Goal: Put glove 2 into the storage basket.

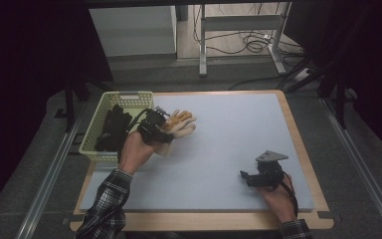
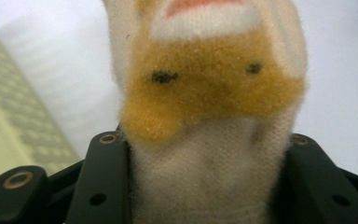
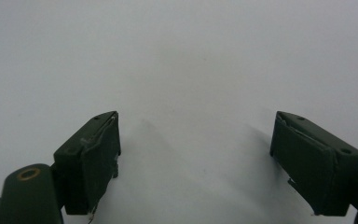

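L tongs [image 2: 205, 186] pinched a cream-and-tan glove [image 2: 209, 93] by the basket [image 1: 97, 112] at 10 o'clock; R tongs [image 3: 196, 154] spread over desk [image 1: 229, 149] at 4.

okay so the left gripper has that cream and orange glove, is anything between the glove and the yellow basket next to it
Nothing visible stands between them. The left gripper is shut on the glove, which lies on the grey mat just right of the basket. The basket's near wall is the one thing to lift over; dark items already lie inside.
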`<state>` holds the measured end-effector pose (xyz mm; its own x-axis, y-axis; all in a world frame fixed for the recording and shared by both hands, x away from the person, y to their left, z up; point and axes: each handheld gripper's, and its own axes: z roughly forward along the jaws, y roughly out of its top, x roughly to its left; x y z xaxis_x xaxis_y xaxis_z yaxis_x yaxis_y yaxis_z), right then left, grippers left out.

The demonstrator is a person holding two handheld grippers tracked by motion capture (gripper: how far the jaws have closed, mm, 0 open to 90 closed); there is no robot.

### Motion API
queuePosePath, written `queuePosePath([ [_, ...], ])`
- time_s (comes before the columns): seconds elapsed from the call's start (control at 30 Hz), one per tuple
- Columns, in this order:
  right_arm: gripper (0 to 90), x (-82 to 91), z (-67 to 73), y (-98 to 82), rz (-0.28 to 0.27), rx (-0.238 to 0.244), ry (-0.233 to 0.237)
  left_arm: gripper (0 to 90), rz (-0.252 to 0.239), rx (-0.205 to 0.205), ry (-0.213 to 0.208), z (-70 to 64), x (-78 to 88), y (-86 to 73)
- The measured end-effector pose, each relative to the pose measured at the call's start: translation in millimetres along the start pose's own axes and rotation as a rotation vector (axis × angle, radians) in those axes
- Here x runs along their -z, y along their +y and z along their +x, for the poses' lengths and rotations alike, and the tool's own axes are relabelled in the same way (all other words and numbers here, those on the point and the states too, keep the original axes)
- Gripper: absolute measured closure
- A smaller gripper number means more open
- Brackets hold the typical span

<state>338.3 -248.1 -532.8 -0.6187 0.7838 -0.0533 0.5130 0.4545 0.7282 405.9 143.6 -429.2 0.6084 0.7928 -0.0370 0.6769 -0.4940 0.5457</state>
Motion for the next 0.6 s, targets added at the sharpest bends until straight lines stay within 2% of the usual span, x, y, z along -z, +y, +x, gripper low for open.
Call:
queuePosePath([
  [0.27, 15.7, -0.2, 0.1, -0.1, -0.002, -0.001, 0.0, 54.4, 0.001, 0.037, 0.044, 20.3, 14.2, -0.8],
  [0.6, 15.7, -0.2, 0.1, -0.1, -0.003, -0.001, 0.0, 54.1, -0.011, 0.12, 0.117, 52.2, 30.3, -7.9],
])
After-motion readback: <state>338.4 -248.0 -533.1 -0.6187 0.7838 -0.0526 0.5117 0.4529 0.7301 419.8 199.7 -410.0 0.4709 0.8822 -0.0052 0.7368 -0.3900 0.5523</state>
